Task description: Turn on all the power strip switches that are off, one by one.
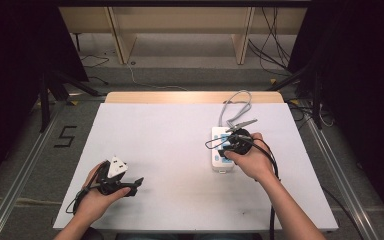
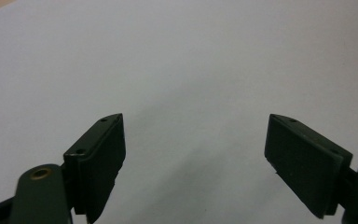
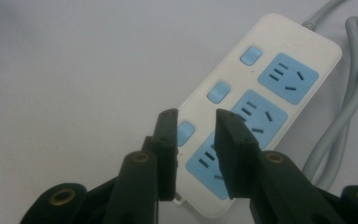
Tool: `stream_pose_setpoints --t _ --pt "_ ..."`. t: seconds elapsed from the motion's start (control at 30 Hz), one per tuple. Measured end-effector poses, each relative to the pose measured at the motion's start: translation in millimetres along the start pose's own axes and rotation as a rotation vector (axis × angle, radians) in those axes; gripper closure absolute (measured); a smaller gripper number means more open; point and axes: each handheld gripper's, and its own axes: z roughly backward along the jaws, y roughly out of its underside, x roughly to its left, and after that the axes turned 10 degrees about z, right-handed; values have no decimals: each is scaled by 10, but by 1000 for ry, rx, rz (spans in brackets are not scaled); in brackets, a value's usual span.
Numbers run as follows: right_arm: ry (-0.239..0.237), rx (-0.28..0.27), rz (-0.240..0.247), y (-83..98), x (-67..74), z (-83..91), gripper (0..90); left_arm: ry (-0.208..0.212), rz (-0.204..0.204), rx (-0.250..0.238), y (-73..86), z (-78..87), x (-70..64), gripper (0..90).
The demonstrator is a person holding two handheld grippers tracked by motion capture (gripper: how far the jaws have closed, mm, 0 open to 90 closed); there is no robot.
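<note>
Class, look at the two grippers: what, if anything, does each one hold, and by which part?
Nothing is held. The left gripper stands open over bare table; the right gripper hovers open above the power strip, with nothing between its jaws.

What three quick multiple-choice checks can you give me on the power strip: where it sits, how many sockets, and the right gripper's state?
1. The power strip lies on the table's
A. right side
B. left side
C. far left corner

2. Its blue sockets number
A. one
B. three
C. five

3. The right gripper is
A. shut on the grey cable
B. partly open over the strip, holding nothing
C. shut on a plug

Answers:
1. A, the high view shows it under the right hand.
2. B, the right gripper view shows three sockets in a row.
3. B, a gap shows between its jaws with nothing clamped.
</note>
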Motion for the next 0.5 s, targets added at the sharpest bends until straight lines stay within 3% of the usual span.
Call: stream_pose_setpoints --t 0.5 --pt "24 -96 17 227 10 132 608 0 3 0 0 -3 -2 201"
